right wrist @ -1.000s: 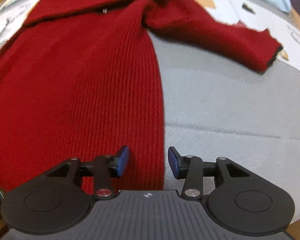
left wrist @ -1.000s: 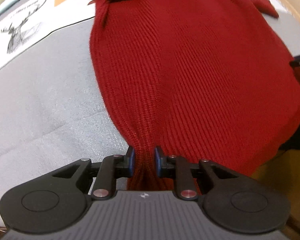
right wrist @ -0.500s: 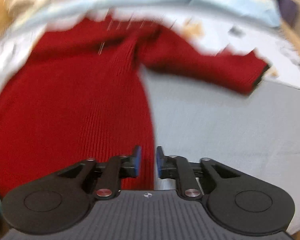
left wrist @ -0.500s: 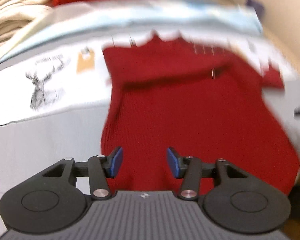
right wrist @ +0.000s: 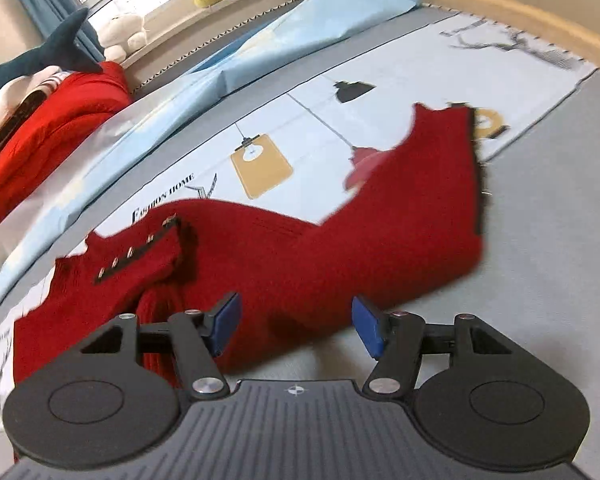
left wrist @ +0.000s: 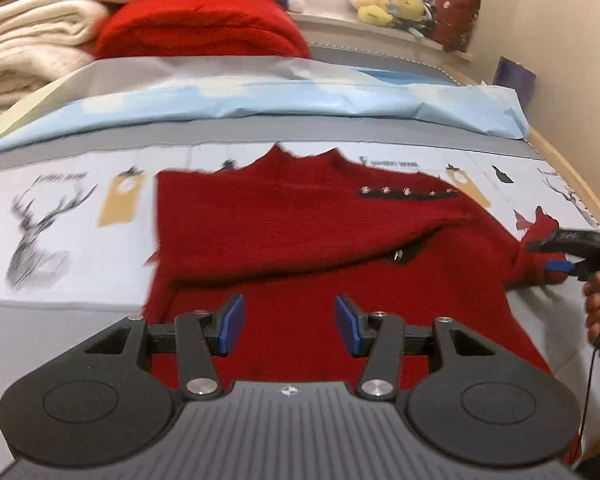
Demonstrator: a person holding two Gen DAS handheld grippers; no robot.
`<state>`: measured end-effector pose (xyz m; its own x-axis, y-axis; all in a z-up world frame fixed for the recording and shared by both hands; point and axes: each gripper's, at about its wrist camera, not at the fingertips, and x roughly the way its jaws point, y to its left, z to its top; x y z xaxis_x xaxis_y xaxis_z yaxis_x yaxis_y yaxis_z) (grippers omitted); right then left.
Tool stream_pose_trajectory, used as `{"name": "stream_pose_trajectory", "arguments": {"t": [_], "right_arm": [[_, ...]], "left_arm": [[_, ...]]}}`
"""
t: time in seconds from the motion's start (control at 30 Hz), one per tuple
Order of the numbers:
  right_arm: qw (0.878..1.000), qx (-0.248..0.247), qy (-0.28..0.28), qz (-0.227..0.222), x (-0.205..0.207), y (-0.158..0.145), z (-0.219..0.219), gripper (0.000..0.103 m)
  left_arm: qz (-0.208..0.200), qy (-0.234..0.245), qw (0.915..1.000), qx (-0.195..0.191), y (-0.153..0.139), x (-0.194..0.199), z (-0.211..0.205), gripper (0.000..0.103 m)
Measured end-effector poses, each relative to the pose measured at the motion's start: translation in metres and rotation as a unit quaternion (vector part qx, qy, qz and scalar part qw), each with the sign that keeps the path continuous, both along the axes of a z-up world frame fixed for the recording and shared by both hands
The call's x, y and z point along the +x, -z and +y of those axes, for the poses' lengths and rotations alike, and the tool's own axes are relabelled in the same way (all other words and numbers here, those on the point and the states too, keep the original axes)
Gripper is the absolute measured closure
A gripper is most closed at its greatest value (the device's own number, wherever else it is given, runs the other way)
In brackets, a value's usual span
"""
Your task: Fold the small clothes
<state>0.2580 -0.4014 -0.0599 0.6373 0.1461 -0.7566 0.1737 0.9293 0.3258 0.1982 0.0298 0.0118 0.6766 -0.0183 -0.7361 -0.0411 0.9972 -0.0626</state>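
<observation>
While the red sweater lies flat on the bed, the left gripper hovers released above it — the right gripper is opening, nothing between its fingers.

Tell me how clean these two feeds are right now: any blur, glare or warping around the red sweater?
Left wrist view: the red sweater is slightly soft and the window behind blows out white. Right wrist view: the sweater's sleeve is smeared along its edges, the whole scene sits tilted, and the bed edge bows with fisheye warp.
</observation>
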Motion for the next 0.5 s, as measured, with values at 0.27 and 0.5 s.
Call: {"name": "stream_pose_trajectory", "arguments": {"t": [0.27, 0.5], "right_arm": [[0.987, -0.152, -0.044, 0.033, 0.054, 0.028, 0.039, 0.089], [0.971, -0.158, 0.027, -0.177, 0.035, -0.034, -0.010, 0.094]], "left_arm": [[0.031, 0.033, 0.9987, -0.025, 0.058, 0.122, -0.078, 0.047], [0.056, 0.070, 0.9959, -0.009, 0.108, 0.195, -0.140, 0.020]]}}
